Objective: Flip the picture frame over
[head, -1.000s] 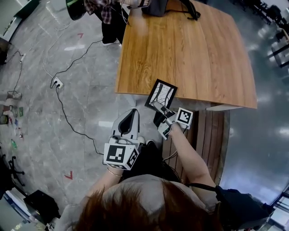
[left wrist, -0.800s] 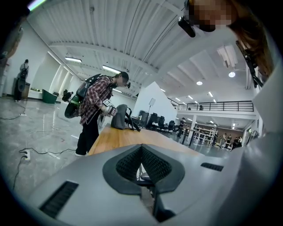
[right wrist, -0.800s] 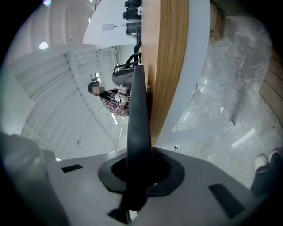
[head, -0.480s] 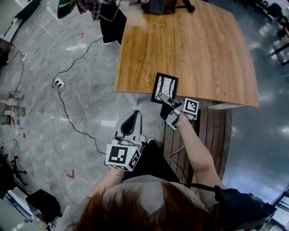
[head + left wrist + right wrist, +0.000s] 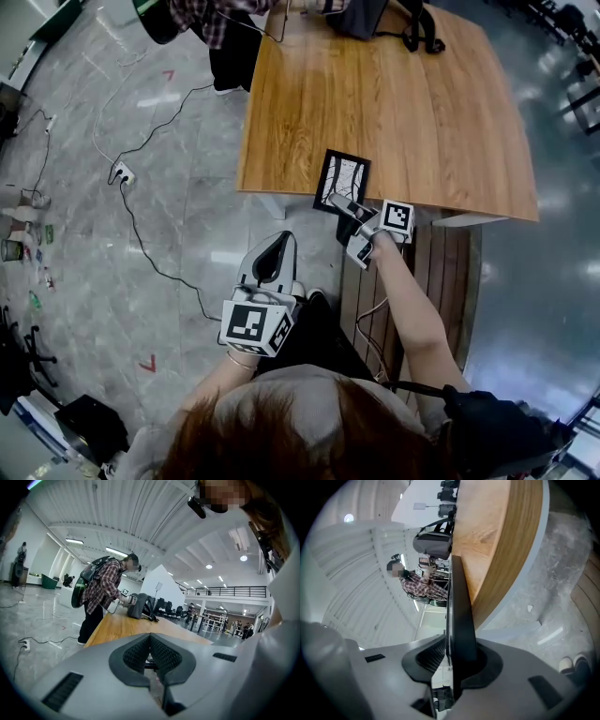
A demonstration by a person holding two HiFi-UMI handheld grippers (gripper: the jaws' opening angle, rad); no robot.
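The black picture frame [image 5: 343,182] lies at the near edge of the wooden table [image 5: 394,103], its printed face up and its near end over the edge. My right gripper [image 5: 339,202] holds that near end. In the right gripper view the frame [image 5: 459,620] stands edge-on between the pads, against the table's edge [image 5: 506,550]; the jaws are opening, with the pads still close against it. My left gripper [image 5: 272,242] hangs lower left of the table over the floor, away from the frame. In its own view the left gripper [image 5: 150,637] is shut on nothing.
A person in a plaid shirt [image 5: 211,19] stands at the table's far left corner, next to a black bag [image 5: 375,14] on the table. A cable and power strip [image 5: 119,173] lie on the floor at left. A slatted wooden bench [image 5: 431,272] runs under my right arm.
The frame has swung from a slanted overhang to squarer against the table edge, carried rightwards by my right gripper. The left gripper has stayed put.
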